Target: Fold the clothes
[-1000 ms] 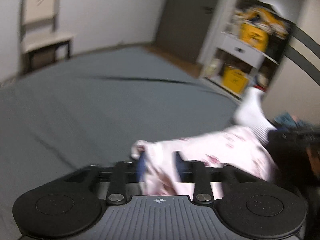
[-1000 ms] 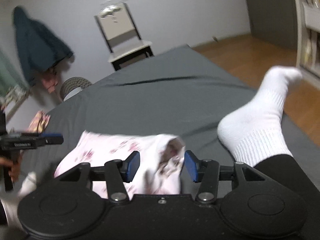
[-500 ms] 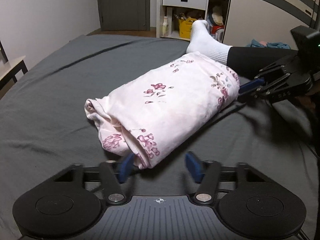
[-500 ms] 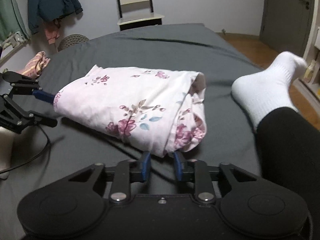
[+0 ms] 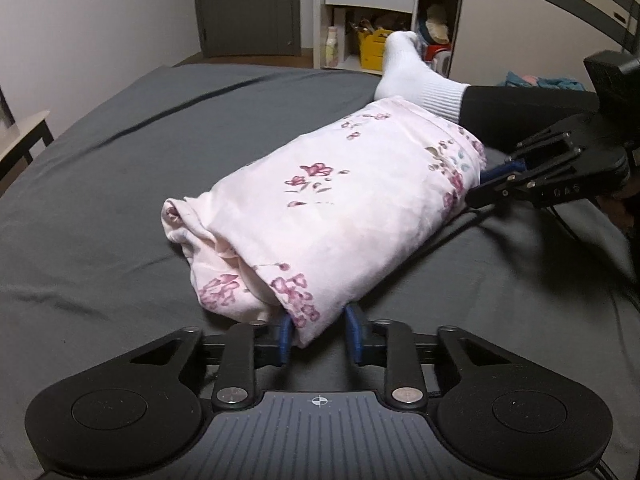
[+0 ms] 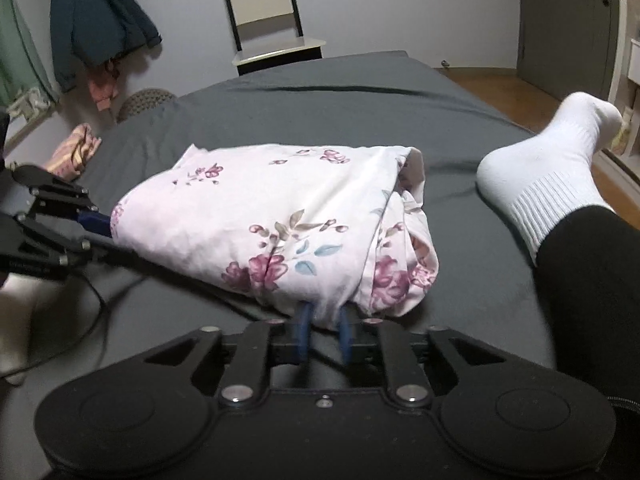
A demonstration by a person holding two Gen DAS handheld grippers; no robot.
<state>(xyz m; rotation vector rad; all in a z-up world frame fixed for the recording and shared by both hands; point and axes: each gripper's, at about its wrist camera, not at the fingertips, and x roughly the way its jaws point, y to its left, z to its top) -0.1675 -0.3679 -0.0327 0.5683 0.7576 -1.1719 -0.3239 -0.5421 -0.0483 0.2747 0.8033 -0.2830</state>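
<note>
- The garment (image 5: 328, 208), pale pink with flowers, lies mid-frame on the bed (image 5: 120, 152) as a thick folded bundle; the folding looks largely done, perhaps one more fold or a tidy-up left.
- Left gripper (image 5: 319, 338): jaws narrowed on the bundle's near corner, pinching cloth. Half a second ago they stood wider, the corner only at one finger.
- Right gripper (image 6: 323, 334): pressed on the opposite end's hem, as before.
- A socked foot (image 6: 548, 168) rests on the bed at right, beside the bundle.
</note>
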